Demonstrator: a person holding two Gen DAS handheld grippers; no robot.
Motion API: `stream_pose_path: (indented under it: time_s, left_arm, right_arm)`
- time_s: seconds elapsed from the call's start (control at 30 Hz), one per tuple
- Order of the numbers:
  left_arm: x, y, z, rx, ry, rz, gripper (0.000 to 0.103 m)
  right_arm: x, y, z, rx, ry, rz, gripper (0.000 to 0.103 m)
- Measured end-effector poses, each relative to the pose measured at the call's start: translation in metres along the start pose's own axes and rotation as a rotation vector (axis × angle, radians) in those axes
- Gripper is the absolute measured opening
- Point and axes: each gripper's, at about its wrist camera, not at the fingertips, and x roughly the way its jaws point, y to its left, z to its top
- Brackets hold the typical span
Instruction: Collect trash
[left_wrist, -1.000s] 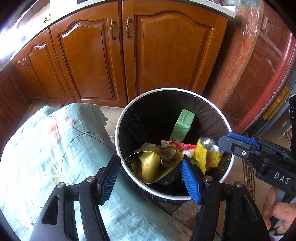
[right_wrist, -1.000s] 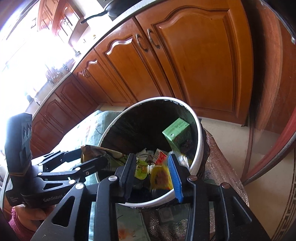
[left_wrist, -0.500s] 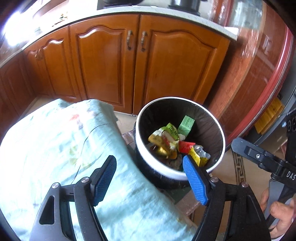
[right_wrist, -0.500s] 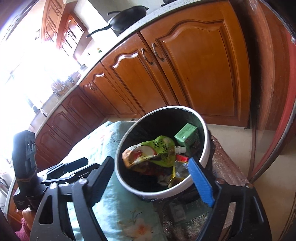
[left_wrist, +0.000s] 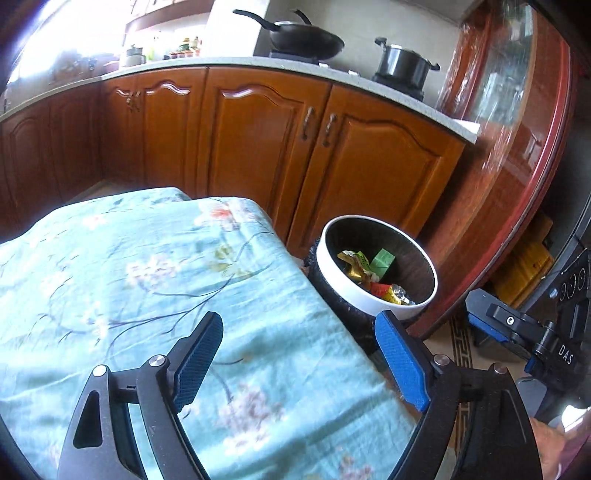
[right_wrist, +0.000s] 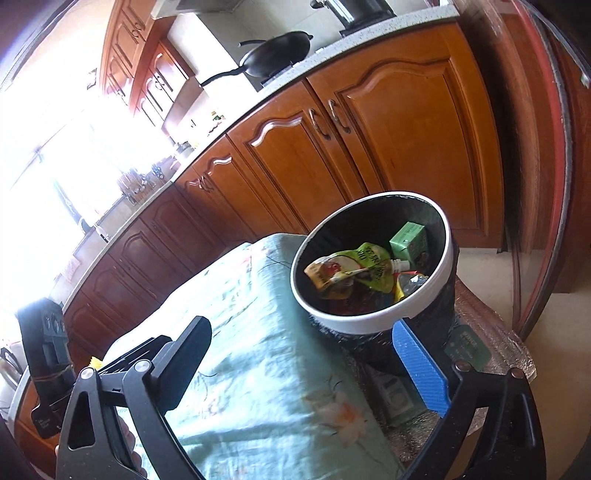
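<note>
Evidently, nothing was held by either gripper: the left gripper (left_wrist: 299, 363) was seen with its jaws opening wide over the floral-clothed bench (left_wrist: 129, 280), with no object between them, and the right gripper (right_wrist: 310, 365) was likewise opening to nearly its widest, its jaws empty. The collected trash was found inside the white-rimmed waste bin (right_wrist: 354, 321), which stood just beside the bench edge, in front of the wooden cupboard doors (left_wrist: 362, 166). A crumpled green and yellow snack pouch (right_wrist: 351, 271) lay on top of the heap, a small green carton (right_wrist: 410, 240) leaned against the far wall of the bin, and a red and yellow wrapper (left_wrist: 386, 290) lay near the rim. No loose trash could be made out on the visible part of the bench cloth. Such packaging was judged to be light, thin and easily crushed; a pouch of that kind would best be pinched at a flat edge or corner, where slippery film could be trapped between the pads, whereas the carton, being stiffer, could be taken across its narrow faces.
</note>
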Motion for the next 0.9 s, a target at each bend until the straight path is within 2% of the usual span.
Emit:
stream_pose_path:
  time_s: [0.17,0.27,0.33,0.47,0.53,0.67,0.9]
  left_arm:
    - [-0.042,0.01,-0.022,-0.025,-0.104,0.035,0.091]
    - [-0.062,0.008,-0.035,-0.003,-0.167,0.087,0.095]
    - [-0.076,0.006,-0.044,0.011,-0.218,0.135,0.102]
    - [-0.099,-0.001,-0.065,0.046,-0.327,0.251,0.102]
    - [-0.105,-0.003,-0.074,0.063,-0.357,0.293,0.102]
    - [-0.106,-0.004,-0.087,0.073,-0.353,0.332,0.102]
    - [-0.097,0.001,-0.09,0.033,-0.334,0.348,0.102]
  right_arm:
    - [-0.012,0.029,-0.019,-0.064,-0.041,-0.034,0.102]
    - [-0.026,0.052,-0.027,-0.154,-0.115,-0.076,0.102]
    - [-0.035,0.069,-0.029,-0.225,-0.174,-0.103,0.103]
    - [-0.051,0.093,-0.028,-0.314,-0.267,-0.127,0.103]
    - [-0.052,0.098,-0.028,-0.332,-0.294,-0.141,0.103]
    - [-0.048,0.104,-0.032,-0.355,-0.323,-0.153,0.103]
    - [-0.032,0.105,-0.043,-0.368,-0.327,-0.165,0.103]
